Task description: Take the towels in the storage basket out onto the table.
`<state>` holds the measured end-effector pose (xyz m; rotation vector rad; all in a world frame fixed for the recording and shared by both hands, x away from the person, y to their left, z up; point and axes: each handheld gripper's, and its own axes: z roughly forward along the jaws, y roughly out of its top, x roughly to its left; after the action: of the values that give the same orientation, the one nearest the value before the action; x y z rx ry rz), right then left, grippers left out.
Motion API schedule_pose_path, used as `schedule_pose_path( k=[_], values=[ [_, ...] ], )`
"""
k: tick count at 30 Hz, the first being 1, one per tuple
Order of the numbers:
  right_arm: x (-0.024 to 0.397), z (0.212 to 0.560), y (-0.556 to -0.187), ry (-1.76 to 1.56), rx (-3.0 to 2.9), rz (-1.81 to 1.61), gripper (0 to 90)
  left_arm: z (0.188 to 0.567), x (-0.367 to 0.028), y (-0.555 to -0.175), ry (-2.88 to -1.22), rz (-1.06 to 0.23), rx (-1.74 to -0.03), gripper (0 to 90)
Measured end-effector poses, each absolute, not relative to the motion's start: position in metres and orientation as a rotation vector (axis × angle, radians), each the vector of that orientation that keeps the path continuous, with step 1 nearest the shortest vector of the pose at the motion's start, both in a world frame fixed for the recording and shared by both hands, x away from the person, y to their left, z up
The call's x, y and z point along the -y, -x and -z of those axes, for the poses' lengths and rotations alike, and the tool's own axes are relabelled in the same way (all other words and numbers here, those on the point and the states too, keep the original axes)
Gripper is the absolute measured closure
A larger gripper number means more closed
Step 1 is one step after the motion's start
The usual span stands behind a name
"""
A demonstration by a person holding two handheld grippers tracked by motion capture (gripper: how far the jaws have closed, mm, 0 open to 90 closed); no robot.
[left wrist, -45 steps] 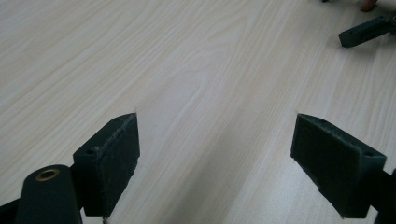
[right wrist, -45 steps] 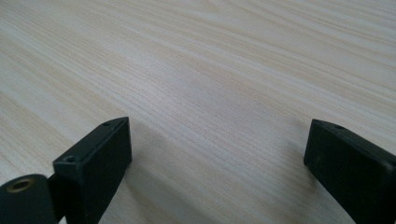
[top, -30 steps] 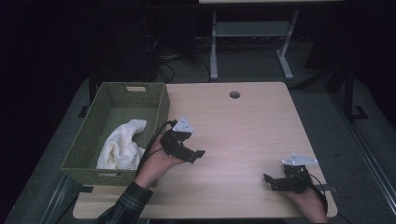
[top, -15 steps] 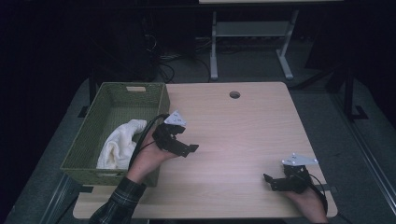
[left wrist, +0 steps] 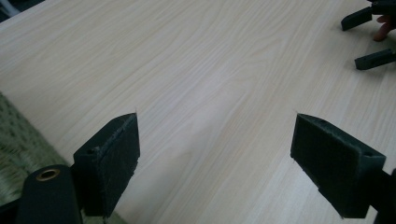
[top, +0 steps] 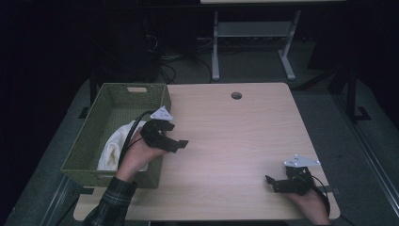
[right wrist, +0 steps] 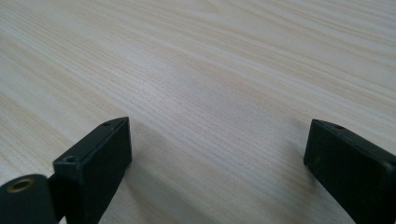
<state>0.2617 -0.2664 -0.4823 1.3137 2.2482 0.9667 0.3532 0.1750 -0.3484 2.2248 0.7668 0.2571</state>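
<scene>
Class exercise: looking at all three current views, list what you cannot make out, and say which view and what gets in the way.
1. White cloth in the green basket, high view: its near part is hidden by the person's left hand and the left hand-held gripper.
2. Right hand, high view: cut off by the bottom edge.
3. Floor beyond the table, high view: too dark to read.

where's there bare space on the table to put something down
Most of the table is bare: the wide stretch between the left gripper and the right gripper, and the far half around the cable hole. The left edge is crowded by the green basket holding a white cloth.
</scene>
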Motion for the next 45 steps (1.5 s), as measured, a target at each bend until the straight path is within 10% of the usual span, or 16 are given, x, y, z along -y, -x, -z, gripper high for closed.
schedule_pose_path(
  k=[45],
  values=[
    [0.266, 0.482, -0.262, -1.315, -2.247, -0.966, 7.2, 0.343, -0.298, -0.357, -2.154, -0.458, -1.038, 17.0]
  ],
)
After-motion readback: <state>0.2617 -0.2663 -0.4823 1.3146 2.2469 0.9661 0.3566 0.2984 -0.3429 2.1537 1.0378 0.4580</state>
